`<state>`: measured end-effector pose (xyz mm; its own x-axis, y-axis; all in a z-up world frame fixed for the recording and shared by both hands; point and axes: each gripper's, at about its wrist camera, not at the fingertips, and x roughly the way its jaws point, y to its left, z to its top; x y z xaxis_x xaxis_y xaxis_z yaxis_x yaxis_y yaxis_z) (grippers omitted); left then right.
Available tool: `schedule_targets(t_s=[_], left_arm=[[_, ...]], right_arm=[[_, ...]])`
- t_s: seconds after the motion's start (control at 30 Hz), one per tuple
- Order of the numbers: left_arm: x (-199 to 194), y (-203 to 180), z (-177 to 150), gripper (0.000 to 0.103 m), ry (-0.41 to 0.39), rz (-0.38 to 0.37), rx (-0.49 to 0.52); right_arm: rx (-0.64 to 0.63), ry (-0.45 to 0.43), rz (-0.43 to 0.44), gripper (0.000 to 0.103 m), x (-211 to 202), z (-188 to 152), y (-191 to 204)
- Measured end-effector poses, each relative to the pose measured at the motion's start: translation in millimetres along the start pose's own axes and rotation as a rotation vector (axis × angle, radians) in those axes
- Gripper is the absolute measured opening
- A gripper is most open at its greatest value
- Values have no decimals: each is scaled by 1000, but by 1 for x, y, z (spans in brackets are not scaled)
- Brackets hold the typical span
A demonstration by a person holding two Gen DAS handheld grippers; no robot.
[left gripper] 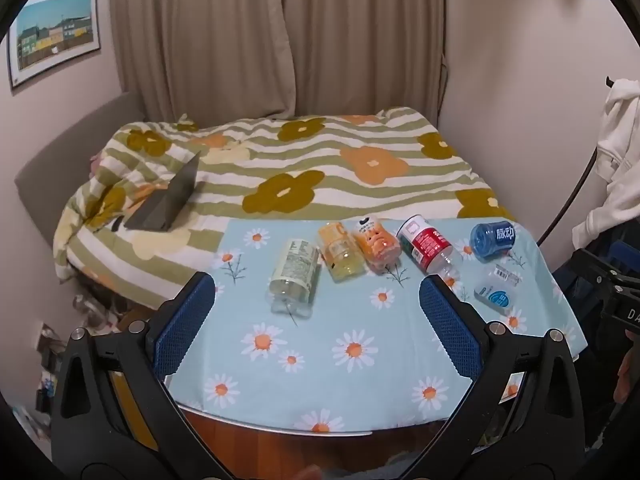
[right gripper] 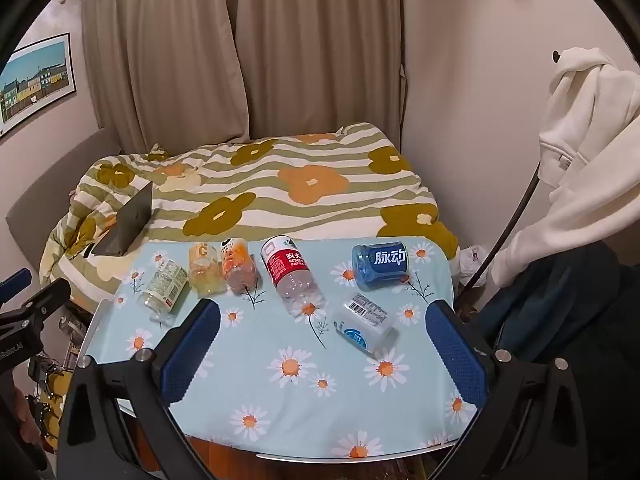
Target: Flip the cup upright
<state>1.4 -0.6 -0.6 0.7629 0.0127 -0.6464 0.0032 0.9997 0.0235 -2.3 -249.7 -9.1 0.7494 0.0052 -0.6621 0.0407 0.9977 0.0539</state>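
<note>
Several cut-bottle cups lie on their sides on the daisy-print table (left gripper: 340, 384) (right gripper: 344, 408): a pale green-label one (left gripper: 294, 276) (right gripper: 164, 282), a yellow one (left gripper: 340, 252) (right gripper: 204, 266), an orange one (left gripper: 376, 246) (right gripper: 238, 264), a red-label one (left gripper: 426, 246) (right gripper: 288, 270), a blue one (left gripper: 493, 239) (right gripper: 380, 266) and a clear white-label one (left gripper: 498, 288) (right gripper: 364, 322). My left gripper (left gripper: 316, 284) is open and empty, above the table's near half. My right gripper (right gripper: 322, 310) is open and empty, also short of the cups.
A bed with a flowered quilt (left gripper: 304, 168) (right gripper: 280, 188) lies behind the table, with a grey laptop (left gripper: 170, 198) (right gripper: 126, 220) on it. A white hoodie (right gripper: 588, 160) hangs at the right. Curtains and wall are behind.
</note>
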Motion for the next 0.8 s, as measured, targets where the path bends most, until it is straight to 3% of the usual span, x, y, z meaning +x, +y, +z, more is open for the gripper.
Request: schedule_targets(t_s=[0.8], left_arm=[[2,3,7,103,-20,-18,-16]], right_arm=[[5,5,5,103,1,3,1]])
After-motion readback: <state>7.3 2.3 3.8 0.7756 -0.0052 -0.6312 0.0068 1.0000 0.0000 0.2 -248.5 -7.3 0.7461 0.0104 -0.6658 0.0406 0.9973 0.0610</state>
